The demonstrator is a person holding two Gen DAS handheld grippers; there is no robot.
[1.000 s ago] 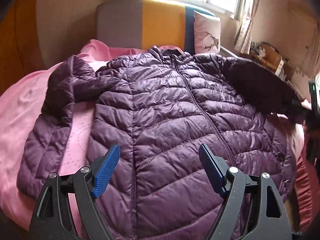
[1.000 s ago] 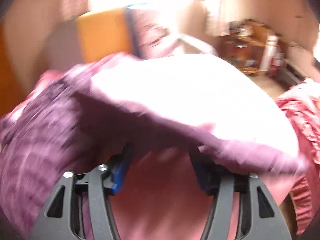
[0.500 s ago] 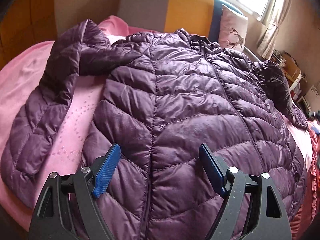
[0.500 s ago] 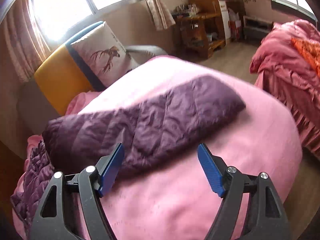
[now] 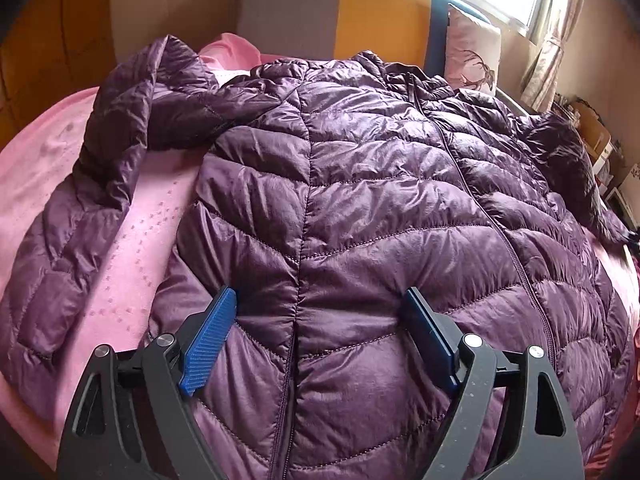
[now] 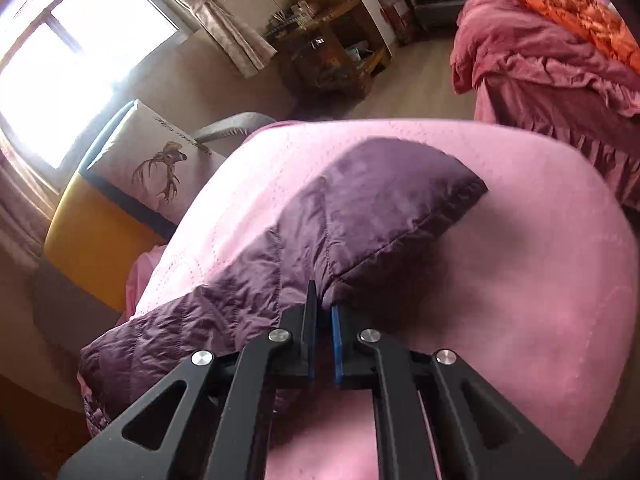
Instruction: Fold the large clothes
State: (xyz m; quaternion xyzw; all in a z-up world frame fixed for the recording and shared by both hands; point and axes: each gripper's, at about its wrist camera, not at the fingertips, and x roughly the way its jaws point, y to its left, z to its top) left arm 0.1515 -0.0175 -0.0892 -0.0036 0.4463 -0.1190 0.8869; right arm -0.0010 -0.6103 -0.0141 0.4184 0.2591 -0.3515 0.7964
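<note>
A purple quilted puffer jacket (image 5: 360,184) lies front up, zipped, on a pink bedspread (image 5: 44,168). Its left sleeve (image 5: 96,184) bends down the left side. My left gripper (image 5: 320,312) is open, its blue pads pressed against the jacket's lower front on either side of a seam. In the right wrist view my right gripper (image 6: 323,310) is shut on the edge of the jacket's right sleeve (image 6: 360,208), near the cuff, which lies on the pink bedspread (image 6: 540,280).
A grey, yellow and blue headboard (image 5: 340,8) with a deer-print pillow (image 5: 472,52) stands behind the bed. A window (image 6: 60,60), a cluttered wooden shelf (image 6: 332,40) and a second bed with red bedding (image 6: 560,60) lie to the right.
My left gripper has come down close onto the jacket's lower front. My right gripper has closed on the right sleeve's edge; half a second ago it was open above it.
</note>
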